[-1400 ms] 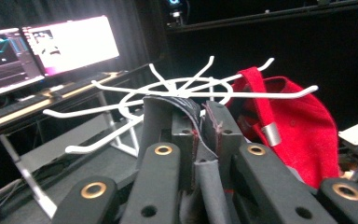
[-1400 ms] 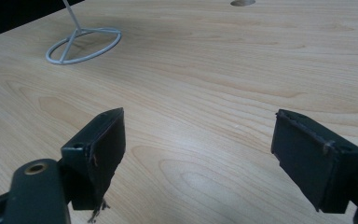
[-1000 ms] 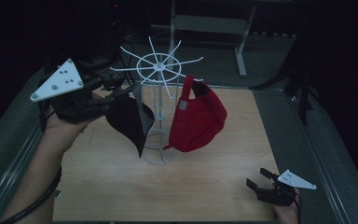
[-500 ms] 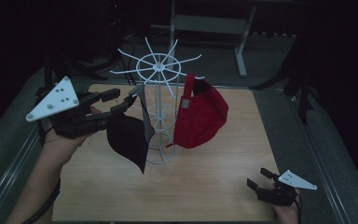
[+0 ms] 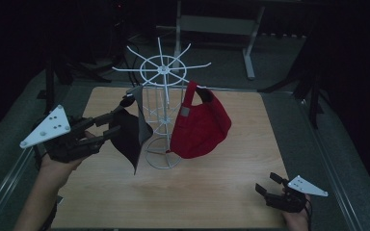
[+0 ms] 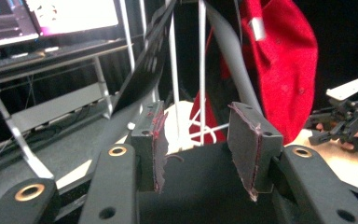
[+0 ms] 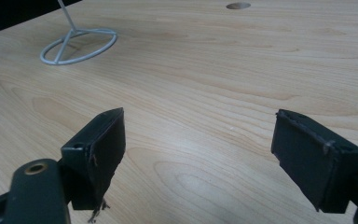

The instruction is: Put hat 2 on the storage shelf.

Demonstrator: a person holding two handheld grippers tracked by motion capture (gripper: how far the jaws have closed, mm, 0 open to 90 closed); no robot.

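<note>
The left claw (image 5: 110,126) is hovering at the left of the tabletop (image 5: 212,192), its jaws parted and released, with the black cap (image 5: 131,137) just ahead of them. In the left claw view the cap's dark cloth is lying between and below the pads (image 6: 157,140), but they are not pinching it, so the cap is hanging from the rack (image 5: 163,115) by its top alone.

The risk, as I judge it: the cap is dangling loosely on the rack's left side, and a nudge from the claw could be swinging it off its wire arm and dropping it onto the tabletop. A harder push could be tipping the light wire rack, since its round base is small and the red cap (image 5: 201,126) is already loading its right side.

The black cap is looking limp and thin, its brim pointing down, grey along one edge. The red cap is fuller, hooked by its back strap on an arm.

At the far right, the right claw (image 5: 273,188) is resting low near the tabletop's front corner, jaws wide apart and empty, well apart from the rack.
</note>
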